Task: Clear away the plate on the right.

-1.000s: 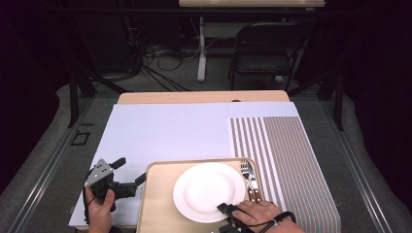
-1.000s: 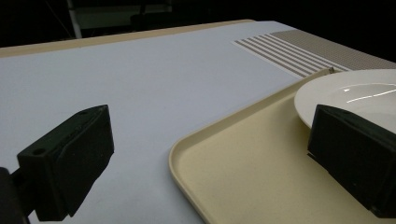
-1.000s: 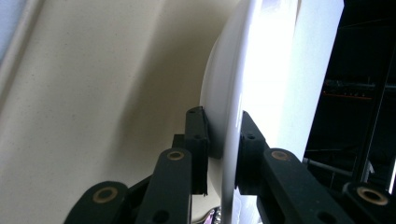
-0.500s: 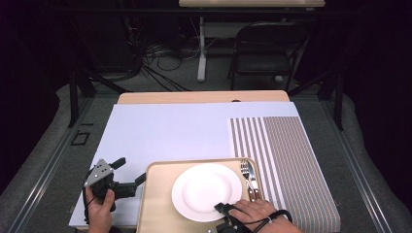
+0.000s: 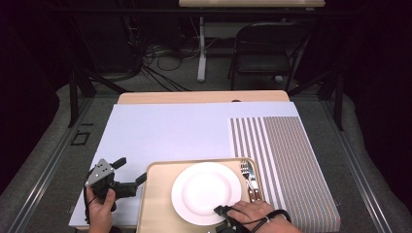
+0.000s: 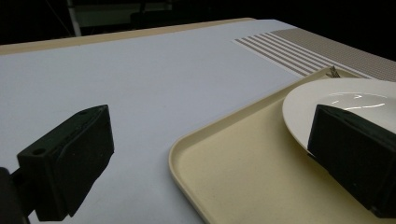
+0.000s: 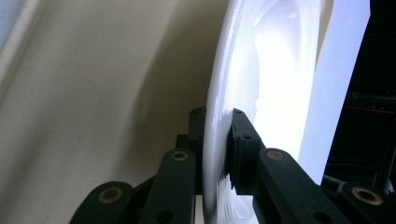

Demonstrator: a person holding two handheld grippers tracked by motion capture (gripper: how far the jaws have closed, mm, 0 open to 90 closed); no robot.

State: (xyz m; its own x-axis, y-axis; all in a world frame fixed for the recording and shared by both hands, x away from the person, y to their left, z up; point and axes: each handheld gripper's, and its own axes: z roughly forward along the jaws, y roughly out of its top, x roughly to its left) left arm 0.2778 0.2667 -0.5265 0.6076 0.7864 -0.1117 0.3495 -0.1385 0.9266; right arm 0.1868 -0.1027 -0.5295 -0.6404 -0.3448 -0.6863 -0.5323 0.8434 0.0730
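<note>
A white plate (image 5: 206, 191) rests on a beige tray (image 5: 155, 204) at the table's near edge. My right gripper (image 5: 222, 212) comes in from the bottom and grips the plate's near rim. In the right gripper view the rim of the plate (image 7: 266, 70) is pinched between the jaws of that gripper (image 7: 217, 126), which have just been closing on it. My left gripper (image 5: 131, 170) stands open at the tray's left edge. In the left gripper view its jaws (image 6: 210, 158) straddle the tray's corner (image 6: 233, 177), with the plate (image 6: 355, 98) behind the right jaw.
A fork and knife (image 5: 248, 177) lie on the tray's right side. A striped placemat (image 5: 286, 160) covers the table's right part and a pale blue sheet (image 5: 170, 131) the rest. A folding chair (image 5: 265, 53) stands beyond the table.
The plate and the right hand have edged slightly to the left. The left gripper has kept still.
</note>
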